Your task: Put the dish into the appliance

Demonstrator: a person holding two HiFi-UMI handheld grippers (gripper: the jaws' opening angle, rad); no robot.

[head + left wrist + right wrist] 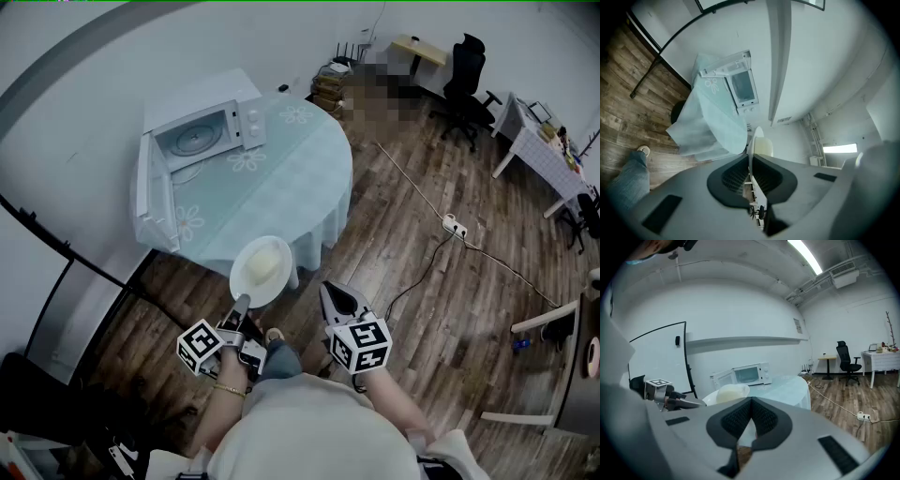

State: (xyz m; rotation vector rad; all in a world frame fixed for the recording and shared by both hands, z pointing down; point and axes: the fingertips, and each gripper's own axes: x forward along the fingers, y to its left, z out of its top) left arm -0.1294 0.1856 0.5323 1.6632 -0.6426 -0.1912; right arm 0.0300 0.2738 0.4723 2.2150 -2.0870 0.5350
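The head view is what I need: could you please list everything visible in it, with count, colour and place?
microwave: one, white, door open, far left on the table.
table: one, round, pale blue flowered cloth, centre.
plate: one, white, held at the table's near edge.
food: one pale yellow lump, on the plate.
office chair: one, black, far right.
power strip: one, white, on the wooden floor, right.
left gripper: one, grey, shut on the plate's near rim.
right gripper: one, grey, shut, empty, right of the plate.
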